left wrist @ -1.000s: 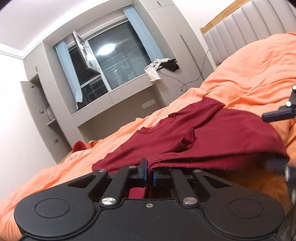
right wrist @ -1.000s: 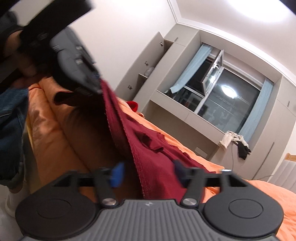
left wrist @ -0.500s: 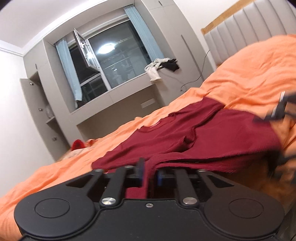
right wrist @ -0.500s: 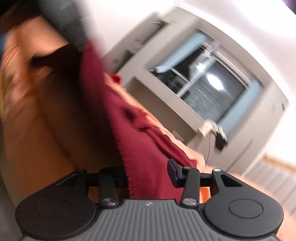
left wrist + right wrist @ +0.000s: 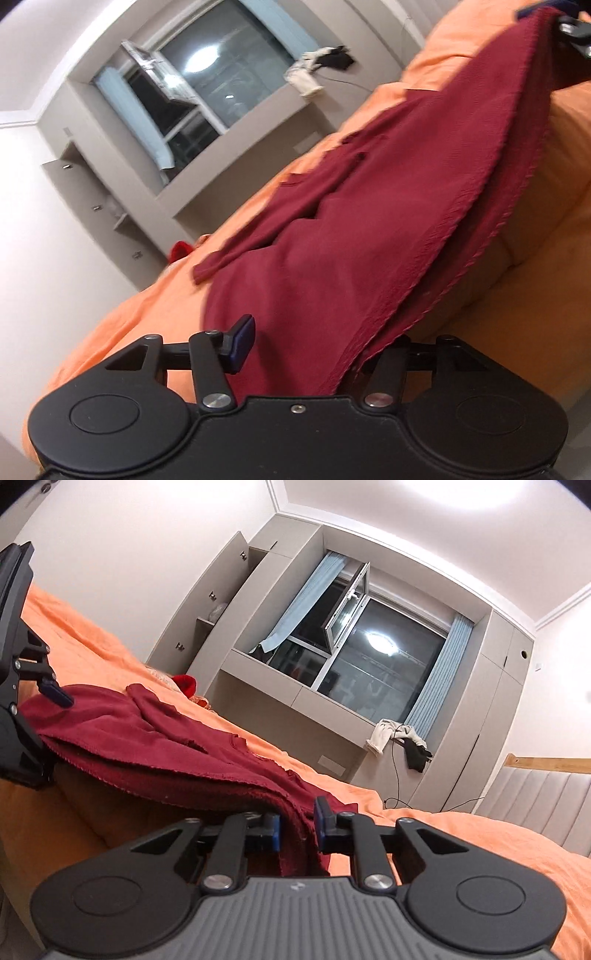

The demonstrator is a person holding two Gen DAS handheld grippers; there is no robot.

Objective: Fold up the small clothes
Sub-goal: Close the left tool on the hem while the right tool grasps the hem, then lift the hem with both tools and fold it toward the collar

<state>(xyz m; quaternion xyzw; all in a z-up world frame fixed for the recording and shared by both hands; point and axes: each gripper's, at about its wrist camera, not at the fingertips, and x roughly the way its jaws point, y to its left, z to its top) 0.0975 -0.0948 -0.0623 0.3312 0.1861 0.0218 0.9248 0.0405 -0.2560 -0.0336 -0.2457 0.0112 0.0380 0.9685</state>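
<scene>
A dark red garment [image 5: 369, 206] lies spread on the orange bed [image 5: 561, 155], its hem hanging over the near edge. My left gripper [image 5: 314, 343] stands wide open at the hem, with cloth draped between its fingers; the right finger is hidden under the cloth. It also shows at the left edge of the right wrist view [image 5: 55, 696]. My right gripper [image 5: 297, 829] is shut on a bunched fold of the garment [image 5: 147, 746] at the bed's near edge.
Grey built-in cupboards [image 5: 221, 602] and a window [image 5: 373, 664] with blue curtains stand beyond the bed. Clothes hang off the sill [image 5: 402, 738]. A small red item [image 5: 184, 683] lies at the far side. A padded headboard [image 5: 546, 797] is on the right.
My left gripper has opened and let go of the hem it held. My right gripper has closed from wide open onto a fold of the garment.
</scene>
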